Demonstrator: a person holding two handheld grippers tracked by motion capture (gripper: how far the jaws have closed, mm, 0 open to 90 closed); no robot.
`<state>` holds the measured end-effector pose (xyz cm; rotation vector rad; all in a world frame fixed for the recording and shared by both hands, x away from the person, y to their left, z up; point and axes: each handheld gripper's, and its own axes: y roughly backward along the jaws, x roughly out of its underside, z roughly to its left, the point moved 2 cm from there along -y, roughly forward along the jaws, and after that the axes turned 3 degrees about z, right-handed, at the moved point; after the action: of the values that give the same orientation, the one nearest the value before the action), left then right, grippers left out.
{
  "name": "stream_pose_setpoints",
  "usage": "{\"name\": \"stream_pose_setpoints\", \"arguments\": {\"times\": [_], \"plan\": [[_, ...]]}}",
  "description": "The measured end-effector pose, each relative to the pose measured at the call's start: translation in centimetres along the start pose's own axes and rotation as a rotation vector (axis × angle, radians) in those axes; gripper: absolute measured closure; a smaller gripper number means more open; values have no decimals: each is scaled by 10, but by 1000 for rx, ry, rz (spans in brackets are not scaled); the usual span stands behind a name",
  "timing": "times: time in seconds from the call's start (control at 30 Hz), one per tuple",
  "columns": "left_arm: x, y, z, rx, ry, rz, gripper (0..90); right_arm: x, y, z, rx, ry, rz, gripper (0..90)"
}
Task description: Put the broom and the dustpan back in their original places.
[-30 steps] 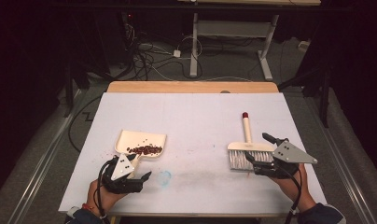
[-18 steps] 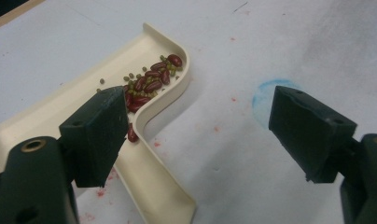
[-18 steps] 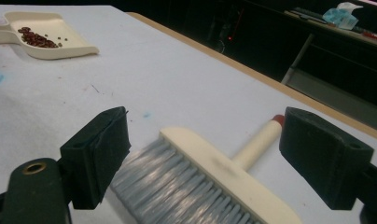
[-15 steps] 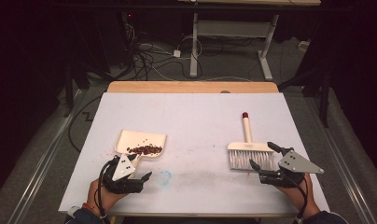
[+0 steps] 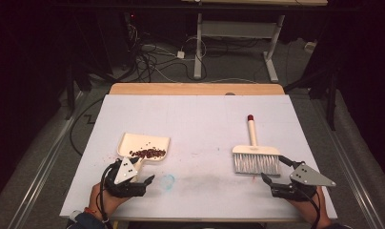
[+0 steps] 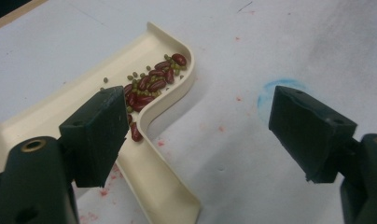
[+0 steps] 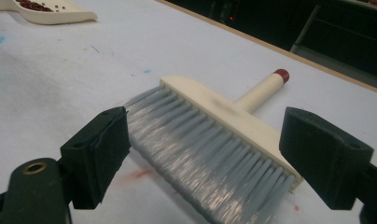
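1. The person's left hand (image 5: 104, 200) comes in over the near edge of the table (image 5: 200, 109) and holds the left gripper (image 5: 142, 177) low, pointing away from the person toward the dustpan (image 5: 144, 145).
2. The left gripper's jaws are spread wide with nothing between them; in the left gripper view one jaw sits over the dustpan's handle and the other over bare table beside a faint blue ring mark (image 6: 275, 91).
3. The right hand (image 5: 305, 207), near the same edge and well to the right of the dustpan, holds the right gripper (image 5: 272, 168) pointing at the brush (image 5: 256, 156).
4. The right gripper's jaws are also spread wide and empty; in the right gripper view they flank the grey bristles (image 7: 210, 158), just short of them, though I cannot tell whether one jaw touches.
5. The dustpan lies flat just ahead of the left gripper, with red beans and small green ones (image 6: 151, 84) gathered against its back wall.
6. The brush lies flat, far to the right of the dustpan, bristles toward the person, its cream handle with a red tip (image 5: 250, 117) pointing away.
7. The table is covered in white, stained with faint red and grey smudges between dustpan and brush; a wooden strip shows along its far edge.
8. Beyond the table the room is dark, with cables (image 5: 152, 59) on the floor and a white table frame (image 5: 238, 33).
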<state>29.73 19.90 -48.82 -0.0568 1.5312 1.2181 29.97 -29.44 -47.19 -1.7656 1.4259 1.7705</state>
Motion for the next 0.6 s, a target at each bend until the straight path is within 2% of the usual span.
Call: {"name": "stream_pose_setpoints", "arguments": {"times": [0.23, 0.43, 0.6], "plan": [[0, 1, -1, -1, -4, 4, 197, 1, -2, 1, -20, 11, 4, 167], [1, 1, -2, -6, -4, 5, 197, 0, 0, 0, -25, -7, -7, 167], [3, 4, -3, -17, -11, 8, 197, -6, 0, -1, -21, 2, -14, 167]]}}
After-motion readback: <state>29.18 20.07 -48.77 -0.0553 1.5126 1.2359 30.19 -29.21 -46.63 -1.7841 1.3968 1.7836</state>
